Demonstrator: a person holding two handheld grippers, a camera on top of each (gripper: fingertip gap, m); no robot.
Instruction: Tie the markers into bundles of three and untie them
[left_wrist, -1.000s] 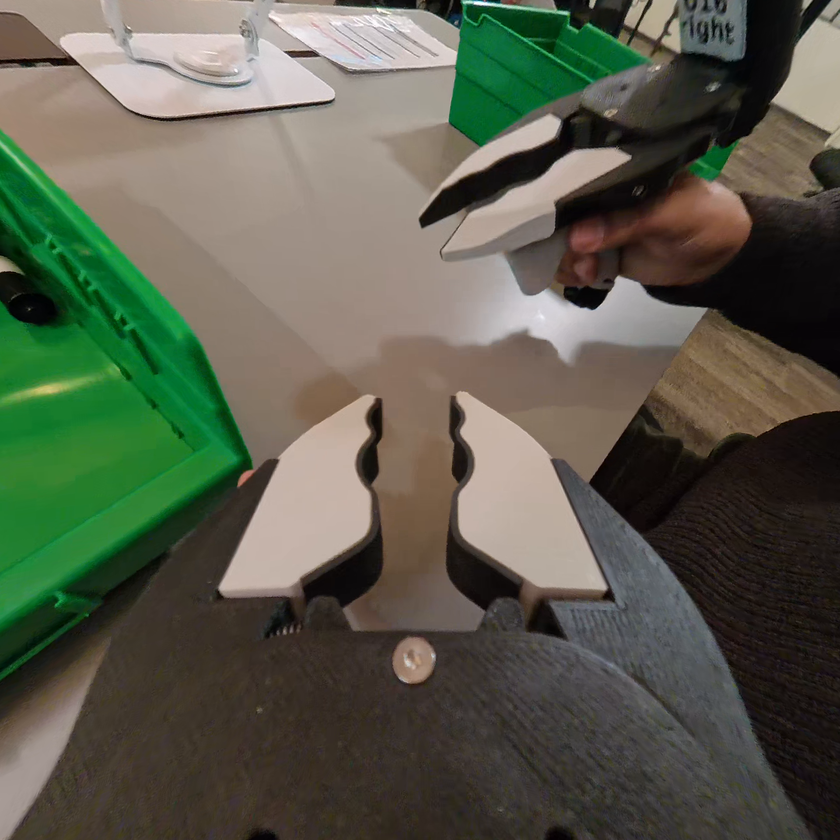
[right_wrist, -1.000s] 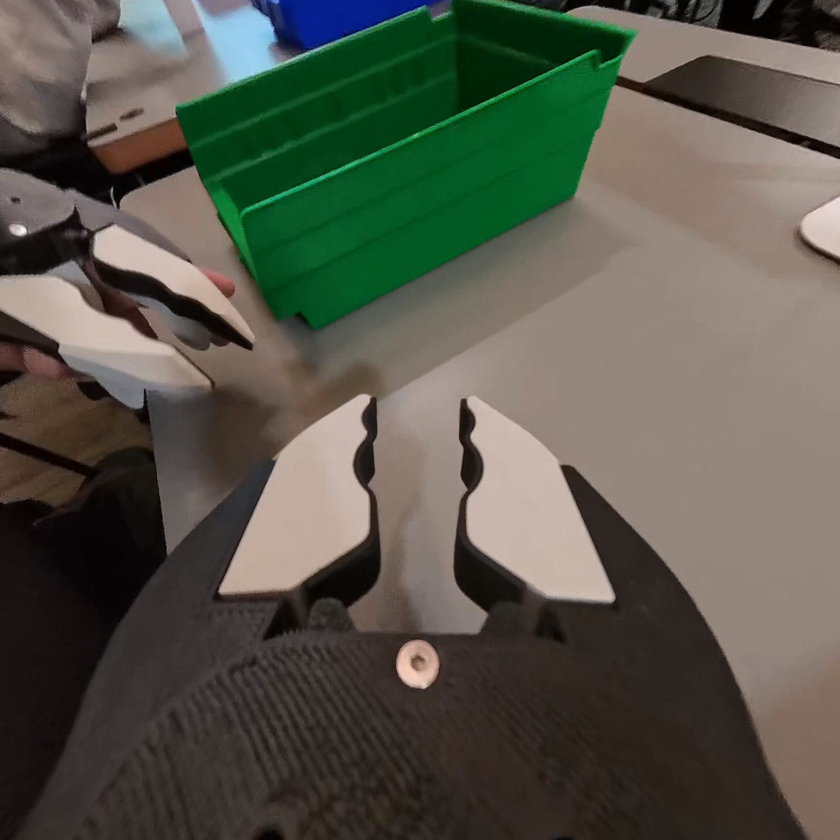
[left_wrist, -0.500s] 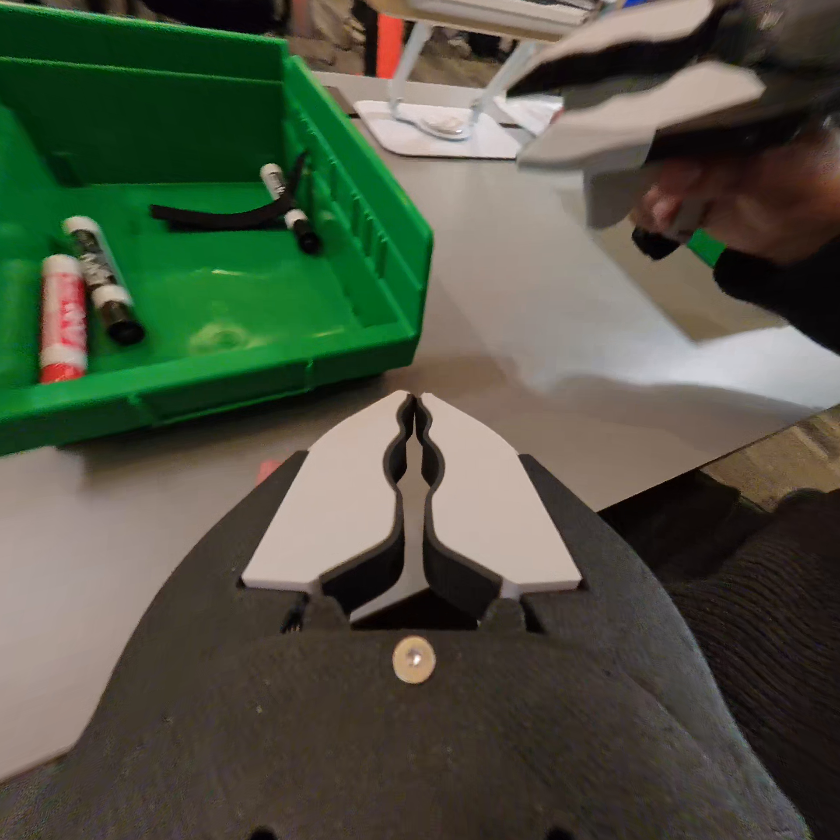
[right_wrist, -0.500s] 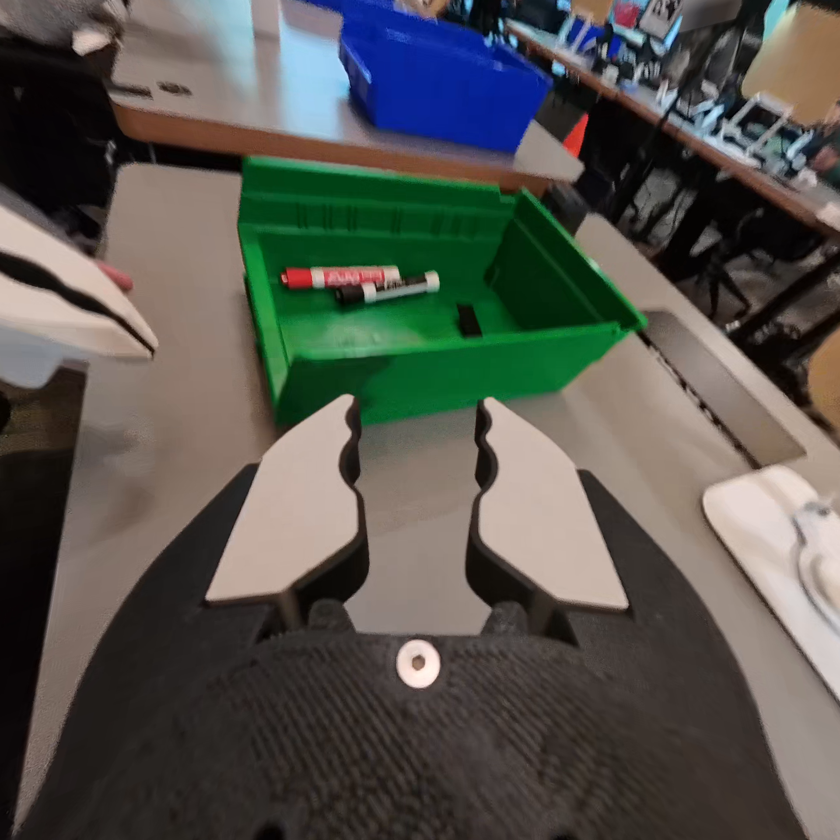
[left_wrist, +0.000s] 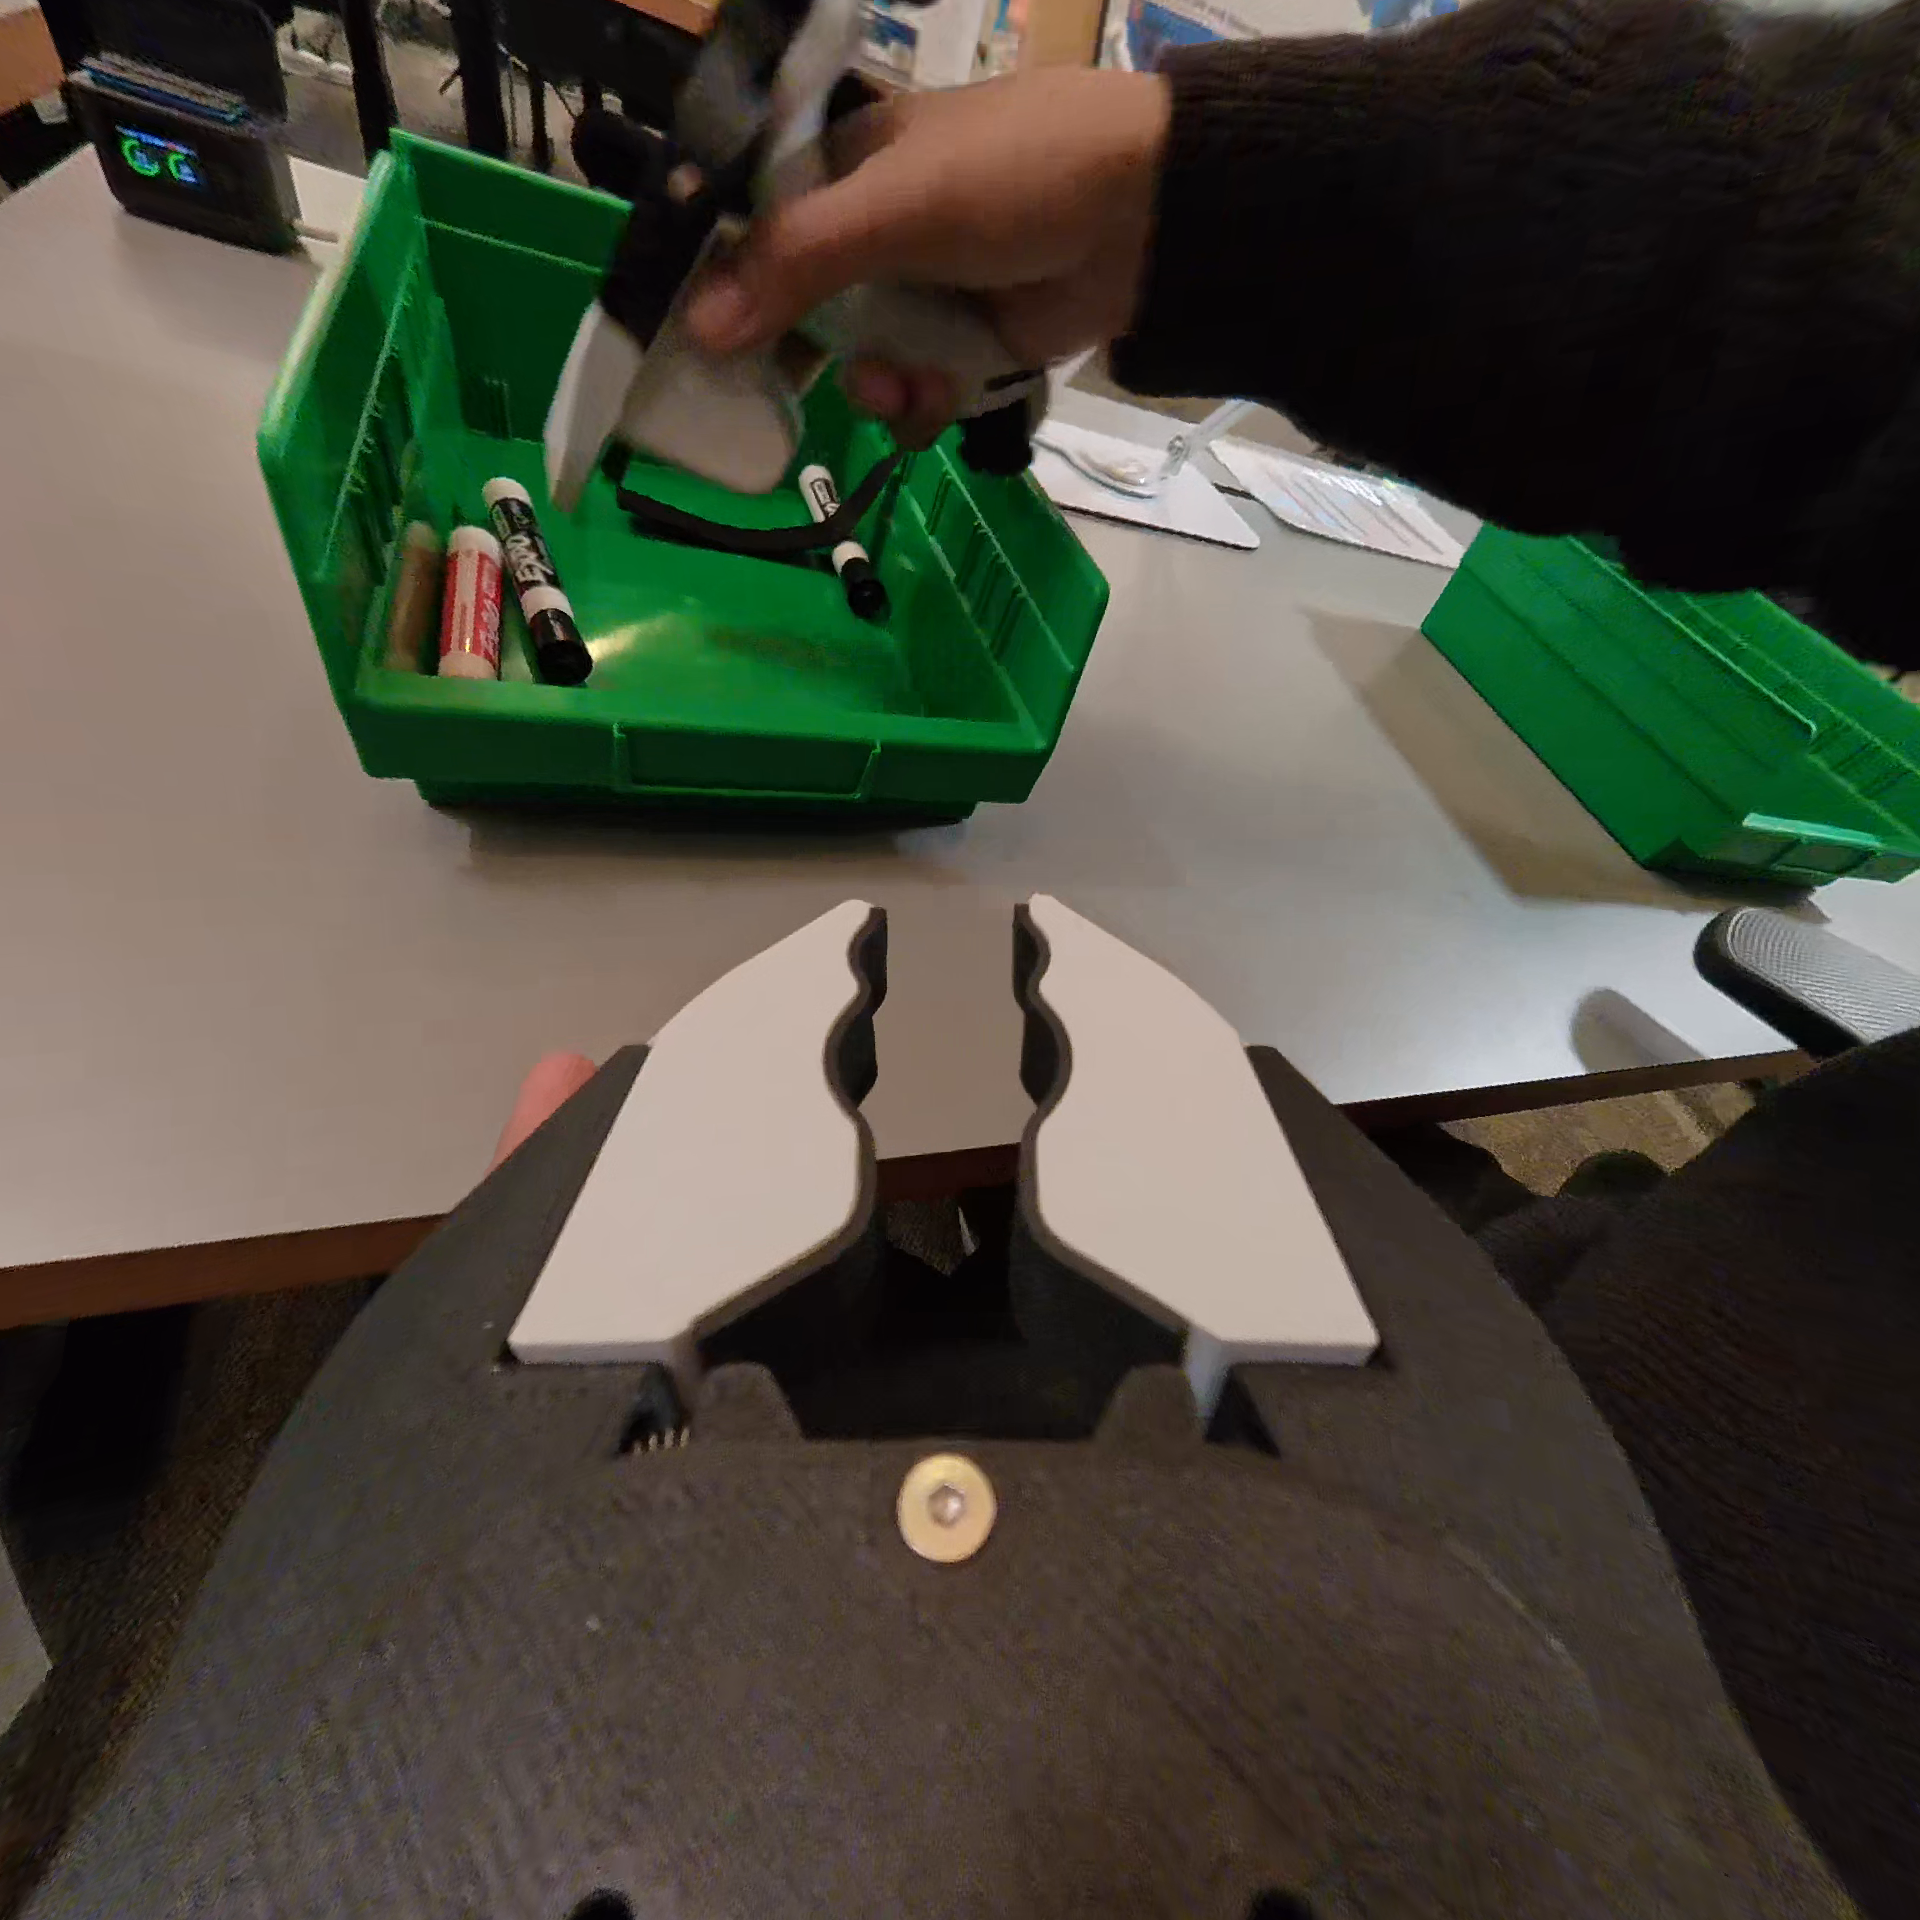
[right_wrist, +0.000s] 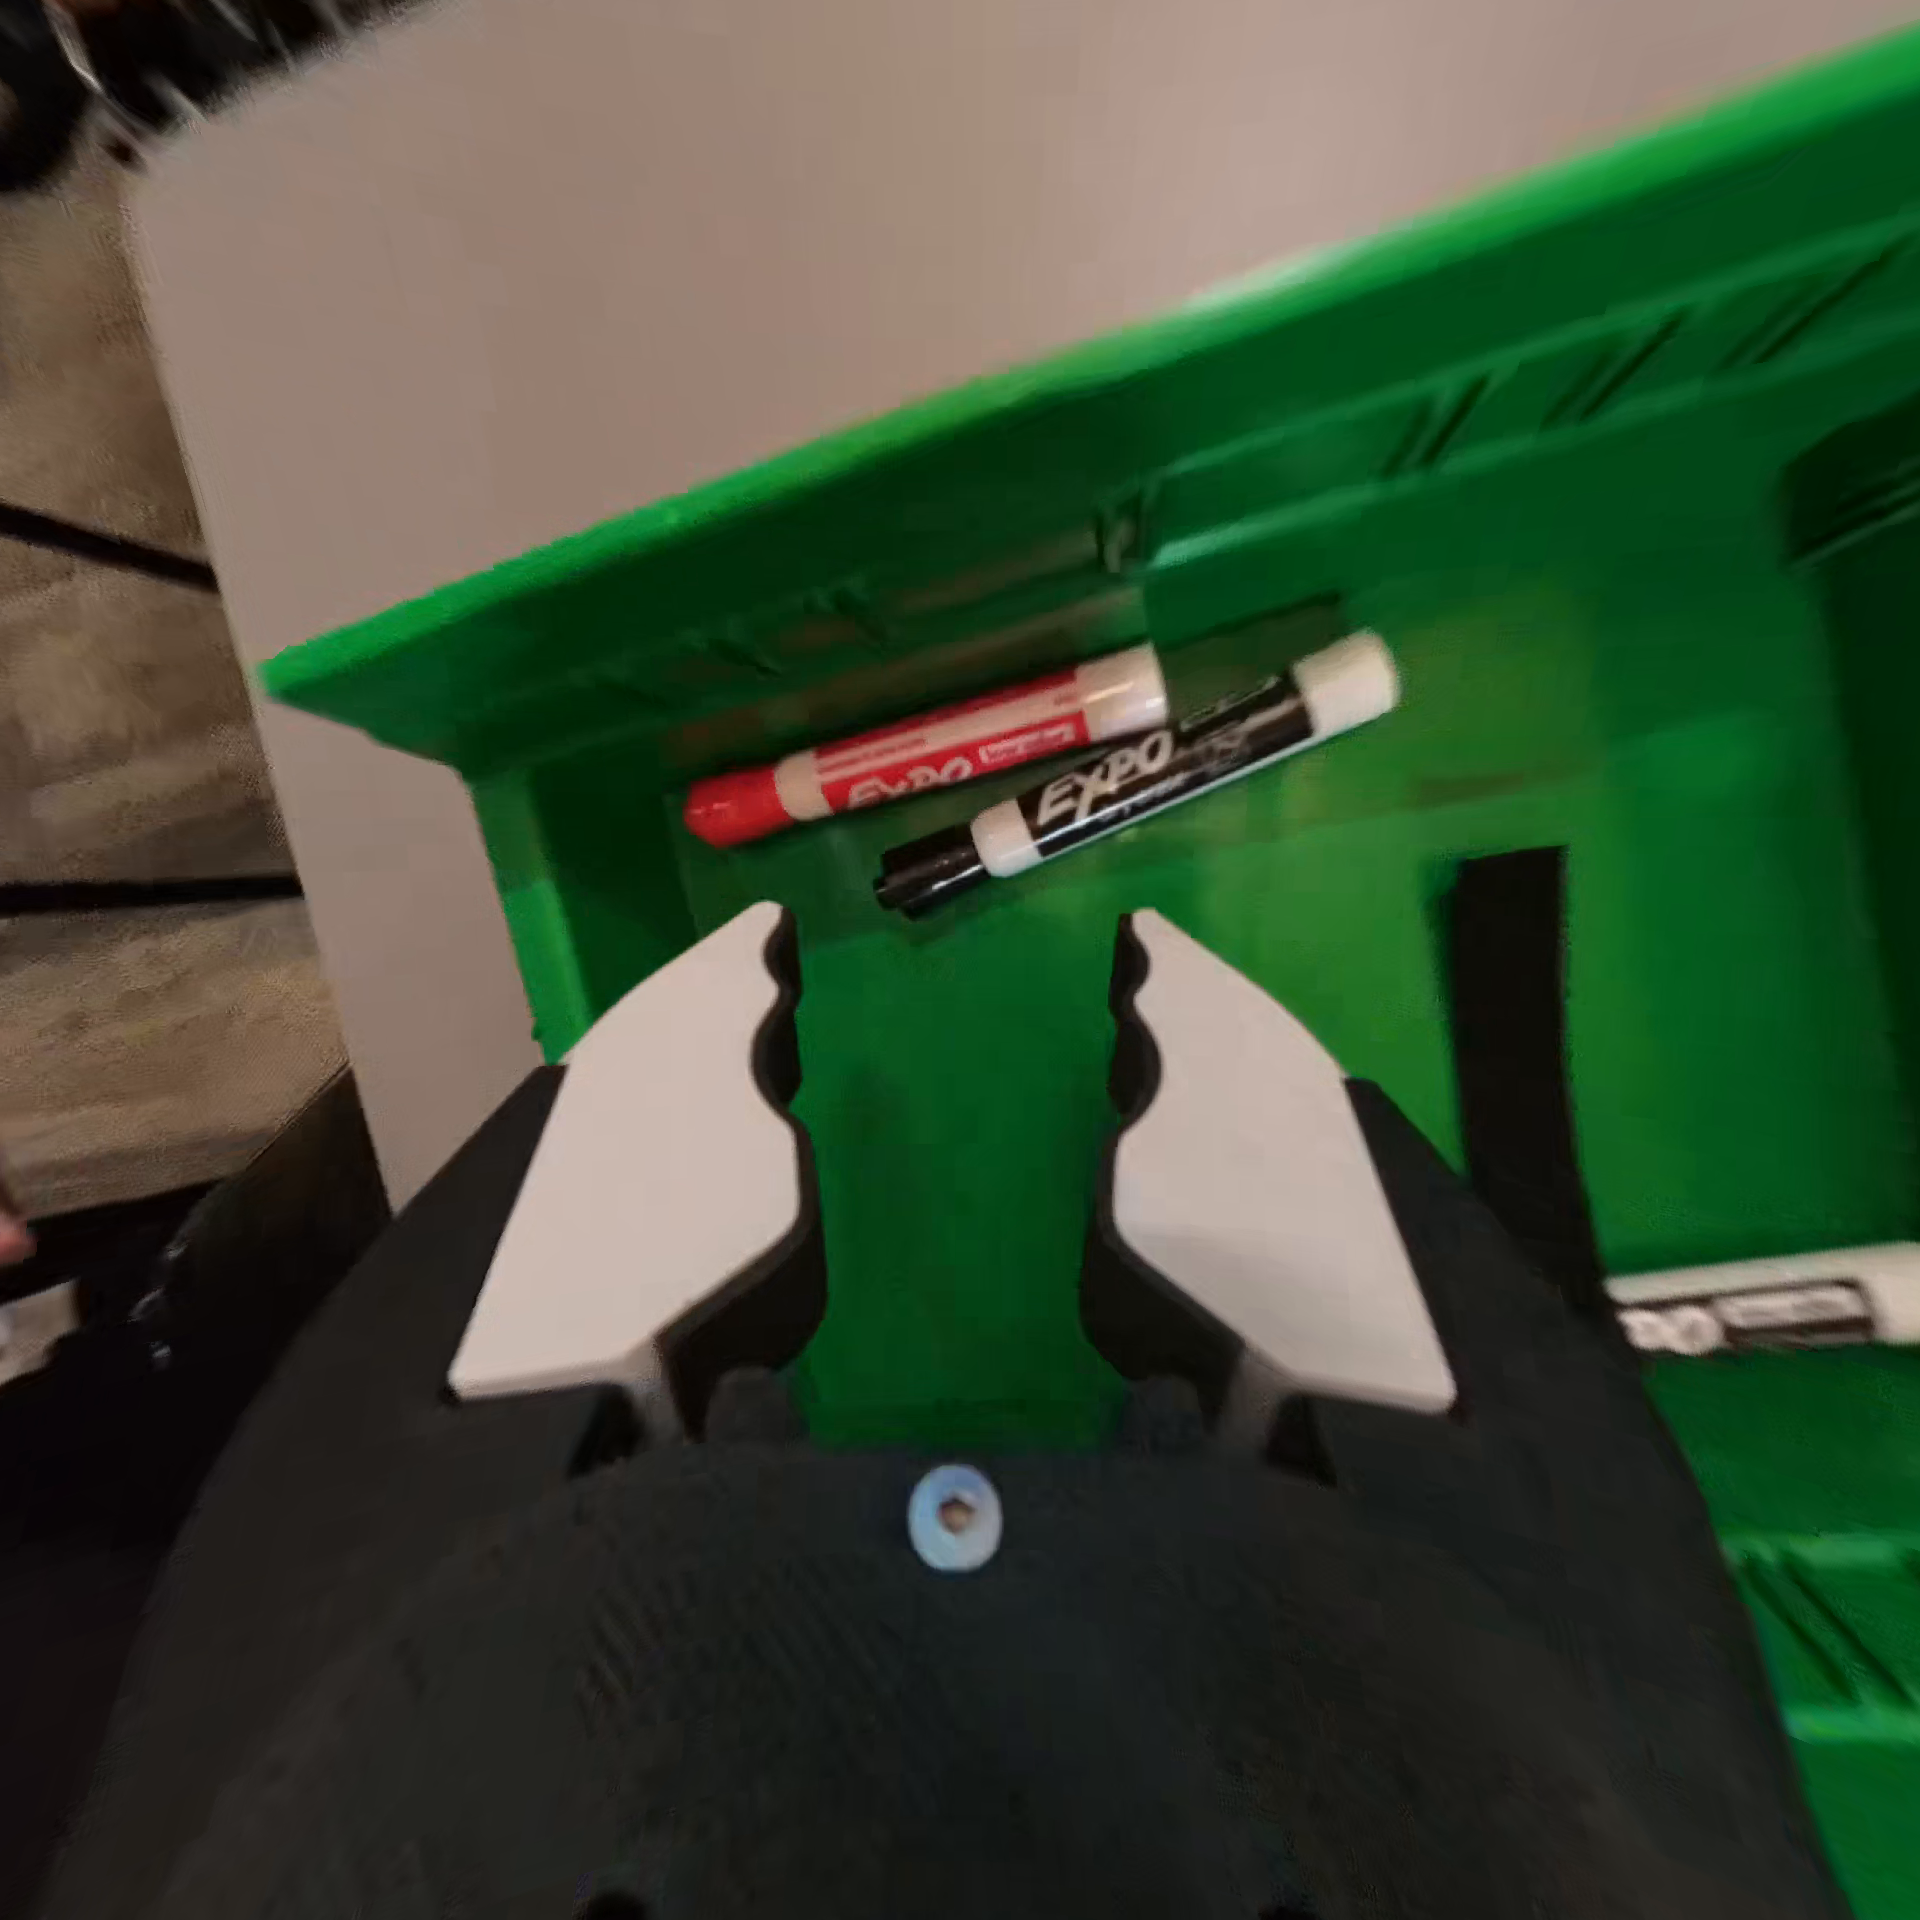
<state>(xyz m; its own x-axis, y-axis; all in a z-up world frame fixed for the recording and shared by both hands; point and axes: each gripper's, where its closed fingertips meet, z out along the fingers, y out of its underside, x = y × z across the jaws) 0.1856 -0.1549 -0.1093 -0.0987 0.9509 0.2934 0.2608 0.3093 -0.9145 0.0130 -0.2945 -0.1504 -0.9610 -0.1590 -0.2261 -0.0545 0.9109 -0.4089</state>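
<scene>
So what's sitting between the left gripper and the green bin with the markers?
Only bare grey table, in the left wrist view, between the left gripper and the bin.

— Bin contents?
— My right gripper (right_wrist: 951, 925), jaws parted, hangs empty inside the green bin (right_wrist: 727, 561). A red marker (right_wrist: 925, 753) and a black marker (right_wrist: 1138, 774) lie side by side along its wall.
— Left?
— My left gripper (left_wrist: 948, 914) hovers parted at the table (left_wrist: 208, 935) edge.
</scene>
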